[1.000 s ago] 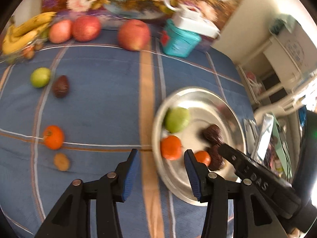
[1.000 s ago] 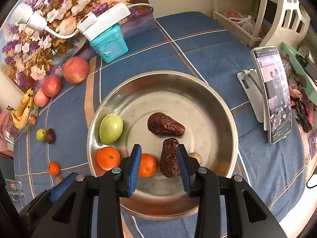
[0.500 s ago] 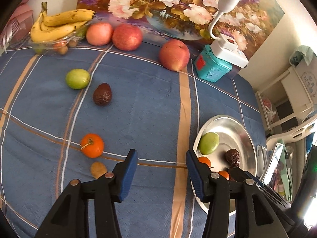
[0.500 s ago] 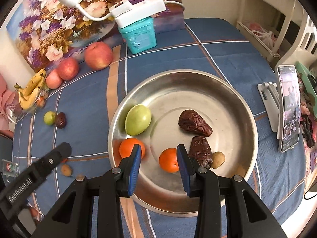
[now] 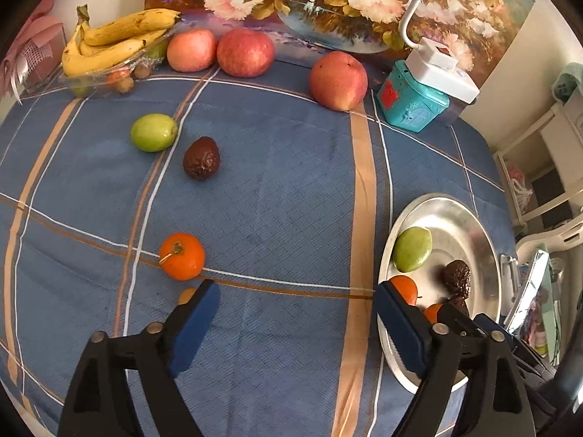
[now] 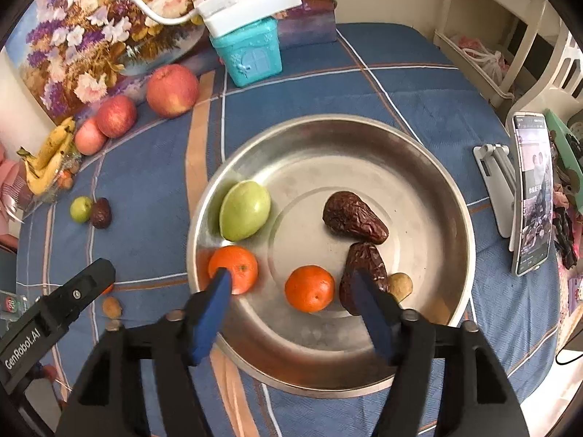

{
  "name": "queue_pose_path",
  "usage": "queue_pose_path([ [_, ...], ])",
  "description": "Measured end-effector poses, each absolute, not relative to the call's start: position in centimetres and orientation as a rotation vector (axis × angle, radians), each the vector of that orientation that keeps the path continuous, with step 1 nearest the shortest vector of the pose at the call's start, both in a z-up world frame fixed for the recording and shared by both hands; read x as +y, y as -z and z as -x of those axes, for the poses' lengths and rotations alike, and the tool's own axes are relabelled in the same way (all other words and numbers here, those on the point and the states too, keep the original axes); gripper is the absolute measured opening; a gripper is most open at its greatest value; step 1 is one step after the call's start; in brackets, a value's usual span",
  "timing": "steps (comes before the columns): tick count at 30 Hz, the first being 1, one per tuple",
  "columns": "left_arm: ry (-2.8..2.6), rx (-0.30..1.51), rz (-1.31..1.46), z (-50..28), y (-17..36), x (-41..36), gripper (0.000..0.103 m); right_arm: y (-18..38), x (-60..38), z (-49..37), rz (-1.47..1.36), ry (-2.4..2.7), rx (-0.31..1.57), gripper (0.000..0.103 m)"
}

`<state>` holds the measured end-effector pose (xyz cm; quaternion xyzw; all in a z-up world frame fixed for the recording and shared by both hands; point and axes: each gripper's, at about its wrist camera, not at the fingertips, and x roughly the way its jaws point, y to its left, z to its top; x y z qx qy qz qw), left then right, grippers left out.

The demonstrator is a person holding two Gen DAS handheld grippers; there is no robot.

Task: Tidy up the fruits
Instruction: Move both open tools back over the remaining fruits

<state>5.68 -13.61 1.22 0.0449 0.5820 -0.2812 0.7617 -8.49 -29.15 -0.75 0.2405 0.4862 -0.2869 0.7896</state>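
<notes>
A steel plate [image 6: 430, 167] holds a green fruit [image 6: 245, 209], two tangerines [image 6: 309, 288], two dried dates [image 6: 354, 217] and a small brown nut [image 6: 400, 284]. My right gripper [image 6: 291, 284] is open and empty above the plate's near side. My left gripper [image 5: 297, 298] is open and empty over the blue cloth, left of the plate [image 5: 477, 218]. Loose on the cloth lie a tangerine [image 5: 181, 256], a dark date [image 5: 201, 158], a green fruit [image 5: 153, 132] and a small orange-brown fruit [image 5: 186, 295] partly hidden by the left finger.
Three apples [image 5: 338, 81] and bananas [image 5: 113, 42] in a clear tray line the back edge by a flower painting. A teal house-shaped box [image 5: 410, 103] with a white lamp stands at the back. A phone on a stand [image 6: 532, 193] is right of the plate.
Both grippers have opened wider. The left gripper has moved left, away from the plate, toward the loose fruit. The right gripper has shifted slightly over the plate.
</notes>
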Motion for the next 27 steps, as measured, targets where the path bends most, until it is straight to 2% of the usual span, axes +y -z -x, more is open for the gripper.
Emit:
queue_pose_path([
  [7,0.596,1.224,-0.134,-5.4,-1.5,-13.9,0.103,1.4,-29.2,8.4,-0.504,0.617,1.074,0.071],
  [13,0.518,1.179,-0.177,-5.9,-1.6,-13.1,0.103,1.4,-29.2,8.4,-0.499,0.619,1.070,0.072],
  [16,0.498,1.177,-0.159,-6.3,-1.6,-12.6,0.103,1.2,-29.2,8.4,-0.478,0.633,1.051,0.103],
  [27,0.443,1.103,-0.246,-7.0,-2.5,-11.7,0.103,0.7,-28.5,7.7,-0.440,0.612,1.039,0.103],
])
